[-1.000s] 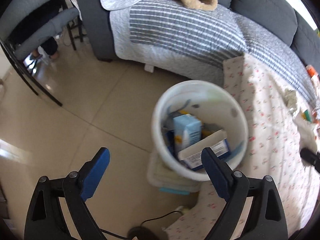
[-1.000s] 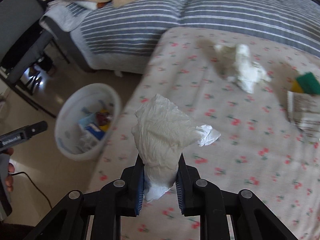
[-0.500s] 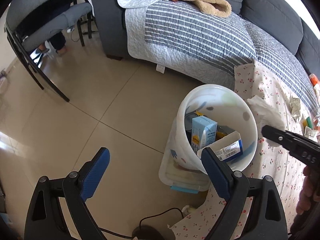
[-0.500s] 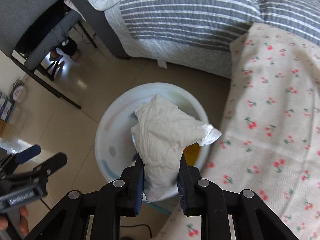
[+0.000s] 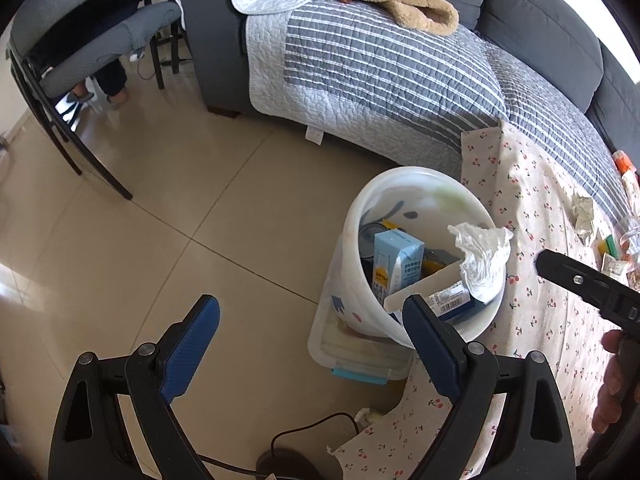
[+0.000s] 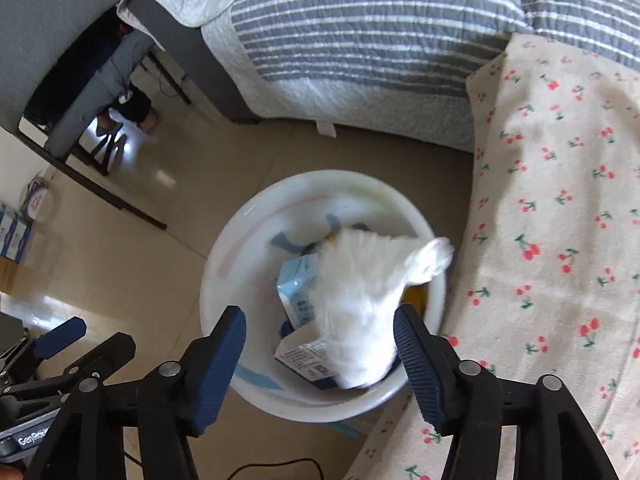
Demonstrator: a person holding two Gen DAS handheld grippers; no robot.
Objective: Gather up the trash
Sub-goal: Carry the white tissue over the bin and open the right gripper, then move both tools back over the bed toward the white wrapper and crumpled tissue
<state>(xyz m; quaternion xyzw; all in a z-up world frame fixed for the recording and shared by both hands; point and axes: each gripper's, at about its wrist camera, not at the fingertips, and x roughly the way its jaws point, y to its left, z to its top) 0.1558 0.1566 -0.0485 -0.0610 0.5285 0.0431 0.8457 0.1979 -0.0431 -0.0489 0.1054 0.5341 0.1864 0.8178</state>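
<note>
A white bin [image 5: 420, 172] [image 6: 224, 256] stands on the tiled floor beside a cherry-print cloth. Inside it are a light-blue carton [image 5: 396, 256] [image 6: 296, 292] and a white barcoded box [image 5: 444, 300] [image 6: 304, 354]. A crumpled white tissue [image 5: 484, 256] [image 6: 360, 300] drops into the bin's mouth, blurred. My right gripper [image 6: 320, 314] hovers above the bin with its jaws opening; the tissue is between them but no longer pinched. My left gripper [image 5: 310, 306] is open and empty, above the floor left of the bin.
The cherry-print cloth [image 5: 540, 200] [image 6: 560, 200] carries more crumpled paper [image 5: 582, 216] and small packets at its far end. A sofa with a striped quilt [image 5: 380, 68] lies behind, and a grey chair [image 5: 80, 40] at the left. A clear container [image 5: 356, 356] and a cable [image 5: 312, 428] lie by the bin.
My right gripper carried the tissue from over the cloth to above the bin, then its jaws spread and the tissue slipped free. The left gripper stayed wide open and barely moved.
</note>
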